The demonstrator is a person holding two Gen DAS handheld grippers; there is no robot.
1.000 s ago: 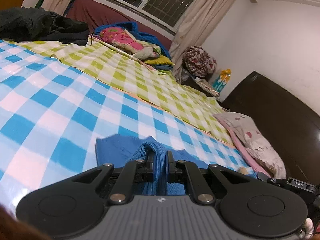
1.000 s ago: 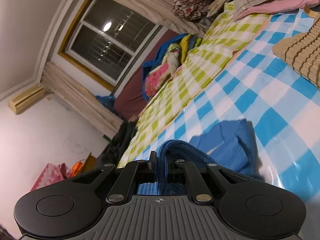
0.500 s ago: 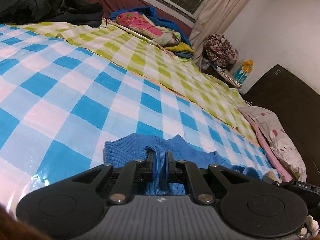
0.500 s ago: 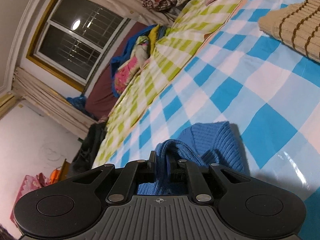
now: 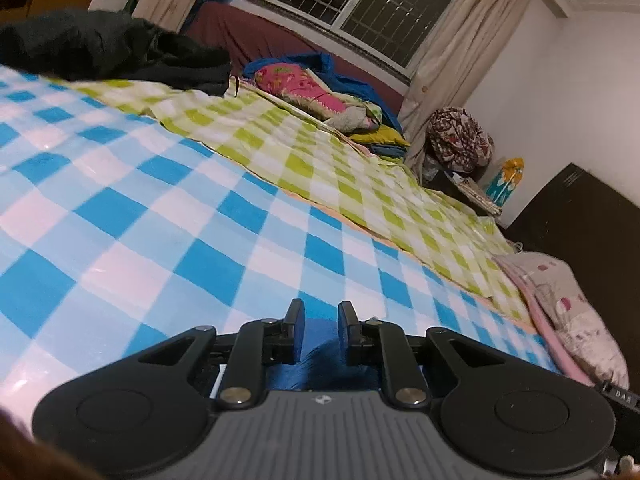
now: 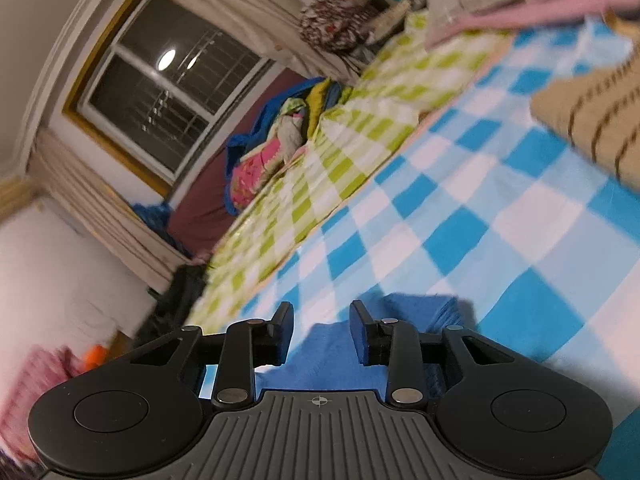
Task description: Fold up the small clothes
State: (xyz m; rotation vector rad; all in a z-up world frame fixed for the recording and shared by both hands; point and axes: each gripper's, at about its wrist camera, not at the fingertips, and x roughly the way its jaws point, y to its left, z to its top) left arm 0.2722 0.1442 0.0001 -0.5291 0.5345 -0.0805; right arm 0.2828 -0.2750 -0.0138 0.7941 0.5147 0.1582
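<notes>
A small blue knit garment [image 5: 325,366] lies on the blue-and-white checked sheet [image 5: 168,216], mostly hidden under my left gripper [image 5: 321,322]. The left jaws are opening, with a narrow gap; the knit sits low between the fingers [image 5: 295,332] and the pads do not press on it. In the right wrist view the same blue garment [image 6: 416,310] lies flat on the checked sheet [image 6: 480,216]. My right gripper [image 6: 321,324] hovers just over it, its jaws opening wider, with knit showing below the gap and nothing pinched.
A green checked sheet [image 5: 360,168] covers the far half of the bed. A black clothes heap [image 5: 104,52] and a pink floral bundle [image 5: 304,88] lie beyond. A tan striped knit [image 6: 592,120] lies right of the right gripper. A pillow [image 5: 568,308] meets the dark headboard [image 5: 580,216].
Both grippers were shut on a raised fold of the blue knit. They came down toward the sheet and let go; the fold now lies below the parted fingers.
</notes>
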